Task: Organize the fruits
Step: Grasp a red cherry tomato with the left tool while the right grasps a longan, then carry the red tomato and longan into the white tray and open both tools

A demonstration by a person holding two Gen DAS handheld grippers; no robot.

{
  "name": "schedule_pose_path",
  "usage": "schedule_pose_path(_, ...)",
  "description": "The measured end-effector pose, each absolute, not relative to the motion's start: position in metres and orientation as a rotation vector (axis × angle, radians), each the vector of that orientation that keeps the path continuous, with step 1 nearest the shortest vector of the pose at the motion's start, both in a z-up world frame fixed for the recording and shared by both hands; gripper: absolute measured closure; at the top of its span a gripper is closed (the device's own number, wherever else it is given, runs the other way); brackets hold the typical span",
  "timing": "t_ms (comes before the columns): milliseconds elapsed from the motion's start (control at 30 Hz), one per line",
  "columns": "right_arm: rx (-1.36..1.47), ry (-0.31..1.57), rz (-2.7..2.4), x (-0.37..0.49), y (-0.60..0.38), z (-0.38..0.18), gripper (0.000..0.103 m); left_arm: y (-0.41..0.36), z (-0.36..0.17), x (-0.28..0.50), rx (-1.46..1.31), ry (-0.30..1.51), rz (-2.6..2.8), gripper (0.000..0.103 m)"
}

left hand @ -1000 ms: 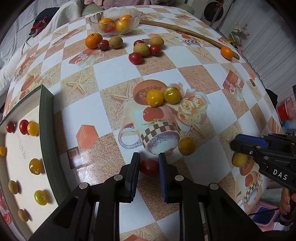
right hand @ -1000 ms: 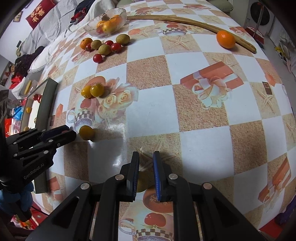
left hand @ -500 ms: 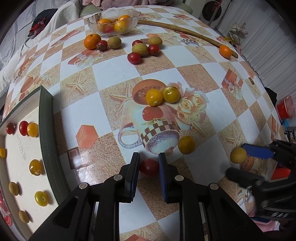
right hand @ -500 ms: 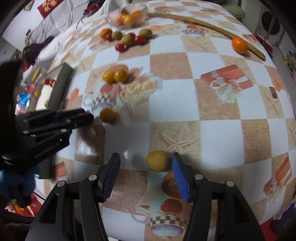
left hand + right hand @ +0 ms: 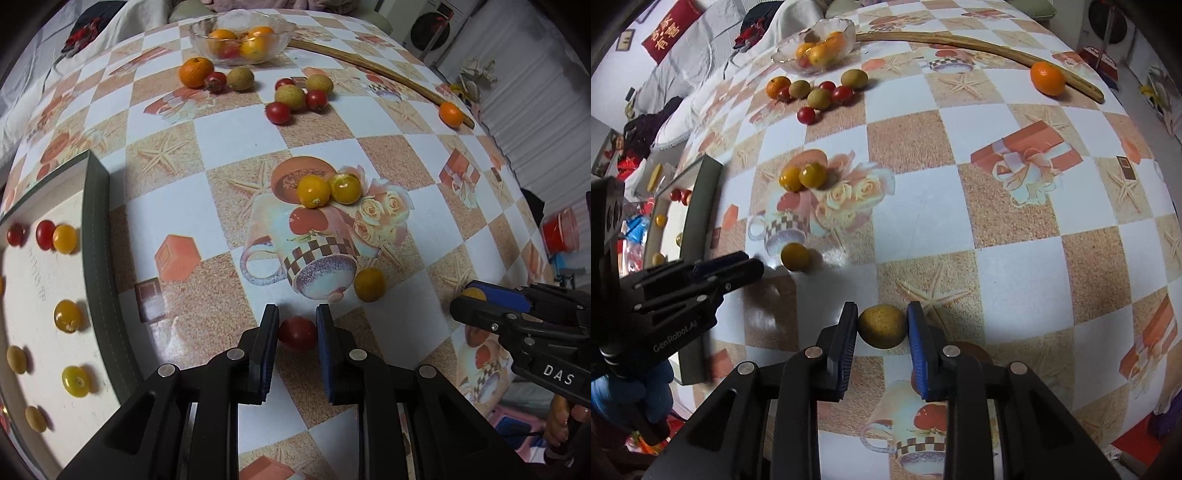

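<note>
My left gripper [image 5: 297,332] is shut on a red cherry tomato [image 5: 297,334] just above the tablecloth. My right gripper [image 5: 882,326] is closed around a yellow-brown fruit [image 5: 882,325], pads touching both its sides; it also shows in the left wrist view [image 5: 476,302]. A dark-framed white tray [image 5: 96,258] at the left holds several red and yellow fruits in rows. A lone yellow fruit [image 5: 369,284] lies between the grippers, and two yellow tomatoes [image 5: 328,189] lie farther back.
A glass bowl [image 5: 242,35] with oranges stands at the far edge. Near it lie an orange [image 5: 195,71], several red tomatoes and green-brown fruits [image 5: 290,96]. A long wooden stick [image 5: 369,66] and another orange [image 5: 451,113] lie at the far right.
My right gripper opened wide, dropped back over the yellow-brown fruit and has closed onto it. My left gripper stays shut on the red tomato without moving.
</note>
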State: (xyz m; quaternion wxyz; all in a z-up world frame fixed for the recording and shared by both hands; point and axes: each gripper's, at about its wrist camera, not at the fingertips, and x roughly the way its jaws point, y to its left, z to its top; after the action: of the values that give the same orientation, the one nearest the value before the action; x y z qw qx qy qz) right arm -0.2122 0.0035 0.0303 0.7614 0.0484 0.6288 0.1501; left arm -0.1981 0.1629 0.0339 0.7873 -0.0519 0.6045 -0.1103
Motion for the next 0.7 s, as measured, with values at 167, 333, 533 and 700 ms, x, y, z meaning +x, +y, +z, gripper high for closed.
schedule_pose_path(167,0.099,1.359,0.346,-0.206,0.014,0.038,0.074,0.171,0.045,-0.199,-0.14,1.279,-0.227,0.081)
schedule_pose_path(333,0.079,1.346,0.378,-0.199,0.03,0.048,0.073,0.185,0.059,-0.204,-0.163,1.249,-0.204,0.081)
schedule_pose_path(533,0.043,1.335,0.433,-0.193,0.058,0.058,0.073,0.216,0.073,-0.218,-0.209,1.215,-0.141,0.081)
schedule_pose_path(700,-0.001,1.326,0.514,-0.192,0.096,0.065,0.073,0.248,0.079,-0.236,-0.244,1.198,-0.067,0.081)
